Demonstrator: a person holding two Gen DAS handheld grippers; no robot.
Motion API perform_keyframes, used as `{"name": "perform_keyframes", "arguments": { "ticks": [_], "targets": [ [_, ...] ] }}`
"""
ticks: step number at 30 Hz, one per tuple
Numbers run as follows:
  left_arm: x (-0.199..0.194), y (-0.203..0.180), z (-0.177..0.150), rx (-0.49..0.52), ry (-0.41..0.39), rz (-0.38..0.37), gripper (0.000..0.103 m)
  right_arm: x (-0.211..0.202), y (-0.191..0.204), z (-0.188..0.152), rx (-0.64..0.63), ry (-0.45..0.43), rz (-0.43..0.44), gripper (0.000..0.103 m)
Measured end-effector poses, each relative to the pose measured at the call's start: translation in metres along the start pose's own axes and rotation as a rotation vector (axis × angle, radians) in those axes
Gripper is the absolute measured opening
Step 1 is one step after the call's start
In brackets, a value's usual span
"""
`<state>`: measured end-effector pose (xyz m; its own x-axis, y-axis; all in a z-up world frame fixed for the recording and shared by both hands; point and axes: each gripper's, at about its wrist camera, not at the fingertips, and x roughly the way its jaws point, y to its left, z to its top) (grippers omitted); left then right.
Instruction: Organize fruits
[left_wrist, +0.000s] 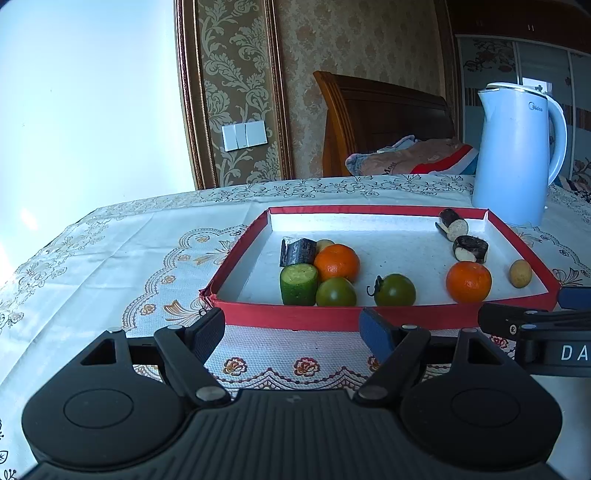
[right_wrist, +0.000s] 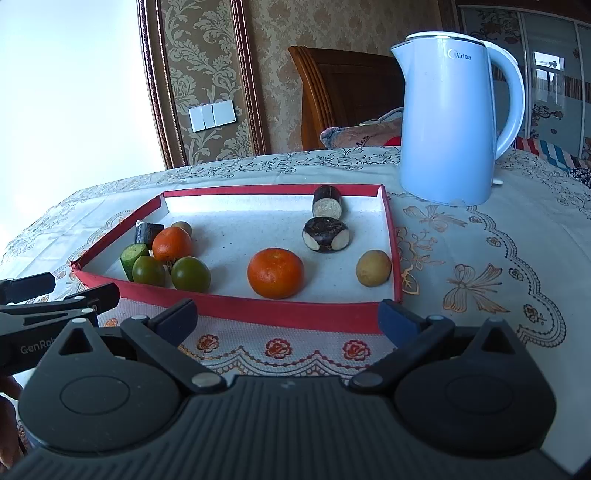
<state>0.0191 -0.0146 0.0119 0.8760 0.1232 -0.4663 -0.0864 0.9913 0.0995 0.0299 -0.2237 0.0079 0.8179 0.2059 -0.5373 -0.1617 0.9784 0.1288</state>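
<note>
On the tablecloth (right_wrist: 480, 258), fruits: lie inside the red tray (left_wrist: 332, 314).
Left cluster, nine o'clock: orange (left_wrist: 337, 261), two green tomatoes (left_wrist: 335, 291), cucumber piece (left_wrist: 298, 283), touching or just beside each other.
Right side, three o'clock: second orange (right_wrist: 275, 272), small yellowish fruit (right_wrist: 373, 267), dark cut pieces (right_wrist: 325, 234).
Kettle (right_wrist: 447, 118): one o'clock, behind the tray.
Left gripper (left_wrist: 293, 328): fingers apart, holding nothing, before the tray's near wall.
Right gripper (right_wrist: 288, 318): fingers apart, empty.
</note>
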Motion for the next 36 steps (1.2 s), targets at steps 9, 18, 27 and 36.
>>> {"name": "perform_keyframes", "arguments": {
  "ticks": [9,18,27,36],
  "targets": [
    [0.0002,0.0008,0.0004,-0.005,-0.001,0.005,0.08,0.0004,0.0009,-0.0005,0.001,0.001,0.002,0.103],
    [-0.0007,0.0022,0.0005,-0.012,-0.004,0.009,0.08,0.0001,0.0012,-0.0007,-0.002,0.002,0.003,0.103],
    [-0.0002,0.0029,0.0011,-0.018,-0.004,0.016,0.08,-0.0001,0.002,-0.001,-0.005,0.002,0.002,0.103],
    [-0.0027,-0.0008,0.0007,0.016,-0.022,0.037,0.08,-0.0005,0.0024,-0.0013,-0.009,0.001,0.004,0.103]
  ]
}}
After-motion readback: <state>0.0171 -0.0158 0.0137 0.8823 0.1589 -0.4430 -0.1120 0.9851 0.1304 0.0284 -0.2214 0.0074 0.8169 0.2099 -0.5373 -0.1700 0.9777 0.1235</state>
